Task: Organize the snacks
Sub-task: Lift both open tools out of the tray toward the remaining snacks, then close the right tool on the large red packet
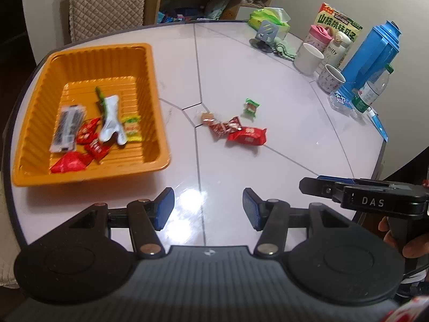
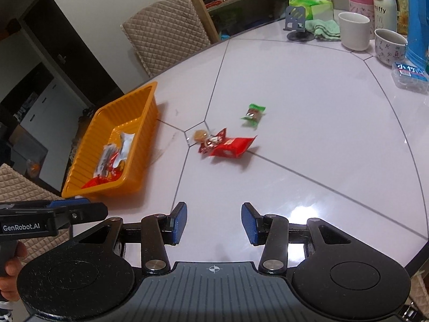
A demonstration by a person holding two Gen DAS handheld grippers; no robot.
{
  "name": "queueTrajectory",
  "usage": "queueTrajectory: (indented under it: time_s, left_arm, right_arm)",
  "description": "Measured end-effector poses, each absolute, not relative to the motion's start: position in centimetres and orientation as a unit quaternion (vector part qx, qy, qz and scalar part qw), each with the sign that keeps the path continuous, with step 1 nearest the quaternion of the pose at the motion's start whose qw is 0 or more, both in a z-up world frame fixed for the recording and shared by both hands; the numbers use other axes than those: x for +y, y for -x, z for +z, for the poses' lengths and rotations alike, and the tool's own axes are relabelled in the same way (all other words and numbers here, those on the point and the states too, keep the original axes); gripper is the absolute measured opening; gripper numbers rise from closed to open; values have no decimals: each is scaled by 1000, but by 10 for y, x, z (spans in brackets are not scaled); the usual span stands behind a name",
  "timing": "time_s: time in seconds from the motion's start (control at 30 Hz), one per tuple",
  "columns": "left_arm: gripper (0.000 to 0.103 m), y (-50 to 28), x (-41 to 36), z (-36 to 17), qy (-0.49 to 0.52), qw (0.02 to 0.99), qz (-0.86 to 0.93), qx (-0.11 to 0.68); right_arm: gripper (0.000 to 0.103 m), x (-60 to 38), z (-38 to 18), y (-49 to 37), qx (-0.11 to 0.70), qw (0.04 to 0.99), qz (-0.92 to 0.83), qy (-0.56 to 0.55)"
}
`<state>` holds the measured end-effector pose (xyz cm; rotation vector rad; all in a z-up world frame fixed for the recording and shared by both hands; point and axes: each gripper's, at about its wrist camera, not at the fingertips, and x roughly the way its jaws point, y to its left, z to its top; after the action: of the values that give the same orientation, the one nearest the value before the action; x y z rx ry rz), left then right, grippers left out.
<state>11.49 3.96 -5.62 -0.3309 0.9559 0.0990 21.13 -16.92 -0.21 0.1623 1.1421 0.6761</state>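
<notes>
An orange tray (image 1: 150,80) sits at the table's left and holds several snacks: red packets (image 1: 88,131), a black-and-white bar (image 1: 67,126), a silver-white pouch (image 1: 111,120) and a yellow packet (image 1: 132,128). The tray also shows in the right wrist view (image 2: 88,139). Loose at the table's middle lie a red packet (image 1: 248,135), a small red packet (image 1: 224,127), a clear-wrapped brown candy (image 1: 206,118) and a green candy (image 1: 251,107). They also show in the right wrist view: the red packet (image 2: 232,146) and the green candy (image 2: 253,114). My left gripper (image 1: 207,210) is open and empty. My right gripper (image 2: 213,222) is open and empty.
At the back right stand a blue thermos (image 1: 371,56), a water bottle (image 1: 371,94), two mugs (image 1: 308,57), a pink cup (image 1: 319,36), a snack bag (image 1: 339,22), a tissue pack (image 1: 269,17), a phone stand (image 1: 265,36) and a green cloth (image 2: 323,29). A quilted chair (image 2: 166,29) and a shelf stand beyond the table.
</notes>
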Motion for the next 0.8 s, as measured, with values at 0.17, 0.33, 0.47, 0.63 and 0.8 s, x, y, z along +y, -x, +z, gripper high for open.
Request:
queueTrajectory:
  time_s: [0.17,0.33,0.47,0.63,0.8]
  left_arm:
    - [52,-131,31,-58,159,876,46,453]
    - [52,-150,26,-62,152,879,50,450]
    - [52,-164,24,-63,147,882,53,444]
    - [52,-180,27,-67,147,882,59,443]
    - [52,-191,32,-74,149,878,65,449]
  right_arm:
    - [46,-175,-7,-228,526,785,321,-69]
    - [45,-173,-15,-245,518,785,336,-53]
    - [46,-167,-20,-258,504,786,355,-41]
    - [46,-154,-26,-275,488,788,375,-14]
    - [46,-136,-37,-289,482,782,395,9]
